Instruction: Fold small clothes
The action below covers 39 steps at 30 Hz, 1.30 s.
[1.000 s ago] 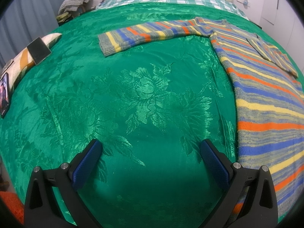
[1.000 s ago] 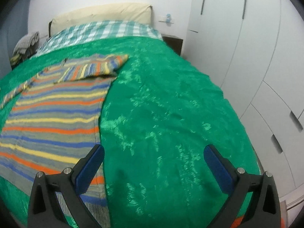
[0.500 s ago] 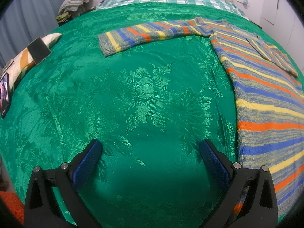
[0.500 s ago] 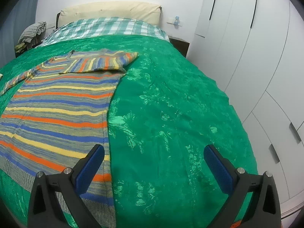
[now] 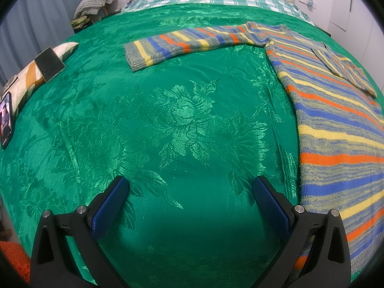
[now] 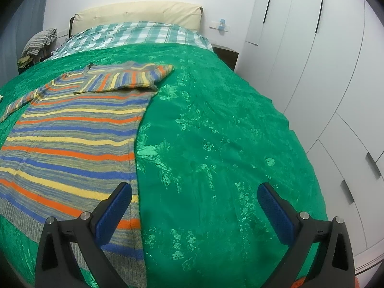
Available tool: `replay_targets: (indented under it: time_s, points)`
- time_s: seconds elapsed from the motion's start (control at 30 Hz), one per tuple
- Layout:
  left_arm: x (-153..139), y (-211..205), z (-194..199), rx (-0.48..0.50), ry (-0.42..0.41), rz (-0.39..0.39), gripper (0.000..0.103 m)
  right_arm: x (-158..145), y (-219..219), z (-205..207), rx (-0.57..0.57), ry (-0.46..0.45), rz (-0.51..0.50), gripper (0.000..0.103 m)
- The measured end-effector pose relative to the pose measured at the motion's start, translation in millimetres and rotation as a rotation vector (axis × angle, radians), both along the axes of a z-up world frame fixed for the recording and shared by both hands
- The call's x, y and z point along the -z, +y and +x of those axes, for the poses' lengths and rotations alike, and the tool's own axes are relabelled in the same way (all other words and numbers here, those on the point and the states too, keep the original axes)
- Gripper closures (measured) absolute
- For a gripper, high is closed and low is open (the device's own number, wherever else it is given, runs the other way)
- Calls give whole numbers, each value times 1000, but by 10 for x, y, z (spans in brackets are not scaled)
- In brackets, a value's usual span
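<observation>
A striped knit sweater (image 5: 336,129) in grey, blue, orange and yellow lies flat on a green bedspread (image 5: 180,124). Its left sleeve (image 5: 182,43) stretches out to the side. Its right sleeve (image 6: 127,78) is folded across the chest. My left gripper (image 5: 190,192) is open and empty above the bare bedspread, left of the sweater's body. My right gripper (image 6: 194,196) is open and empty above the bedspread (image 6: 216,144), its left finger over the sweater's (image 6: 72,139) right hem corner.
A patterned pillow (image 5: 36,72) with a dark phone-like slab (image 5: 49,63) on it lies at the bed's left edge, with another phone (image 5: 6,120) beside it. White wardrobes (image 6: 324,60) stand to the right. A checked sheet (image 6: 134,36) and headboard are at the far end.
The right gripper has pulled back and risen, so more of the sweater and the bed shows. The left gripper has hardly moved.
</observation>
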<state>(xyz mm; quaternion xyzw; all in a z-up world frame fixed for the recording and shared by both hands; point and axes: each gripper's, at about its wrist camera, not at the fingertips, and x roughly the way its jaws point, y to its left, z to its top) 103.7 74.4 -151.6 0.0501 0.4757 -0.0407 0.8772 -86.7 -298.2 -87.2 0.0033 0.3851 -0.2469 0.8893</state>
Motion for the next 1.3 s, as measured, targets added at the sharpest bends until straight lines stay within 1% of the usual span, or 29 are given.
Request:
replay_targets:
  time_s: [0.87, 0.9, 0.97, 1.0, 1.03, 1.1, 1.13, 1.17, 1.2, 1.23, 1.27, 1.3]
  points:
    - [-1, -10, -7, 0, 0, -1, 0, 31, -44, 1, 19, -7, 26, 1]
    - [-17, -7, -3, 1, 8, -3, 0, 30, -47, 2, 20, -7, 27, 1]
    - [-101, 18, 21, 6, 55, -16, 1, 27, -50, 1, 24, -12, 30, 1]
    - [-169, 50, 9, 7, 64, -41, 1, 21, -51, -4, 25, -16, 32, 1]
    - [-246, 94, -16, 5, 51, -73, 1, 12, -54, -17, 28, -22, 33, 1]
    - [-424, 243, -43, -17, 0, -164, 1, -3, -65, -35, 31, -32, 39, 1]
    - [-507, 352, 26, -35, -15, -225, 1, -8, -76, -43, 34, -38, 45, 1]
    - [-546, 429, 112, -47, -16, -268, 1, -9, -92, -44, 37, -42, 54, 1]
    - [-580, 546, 273, -70, -8, -326, 1, -5, -110, -37, 40, -45, 64, 1]
    - [-588, 632, 414, -94, 6, -367, 1, -1, -122, -28, 41, -45, 72, 1]
    - [-584, 785, 660, -140, 23, -431, 1, 11, -134, -13, 39, -44, 82, 1]
    - [-570, 863, 811, -168, 31, -469, 1, 30, -140, 6, 35, -40, 92, 1]
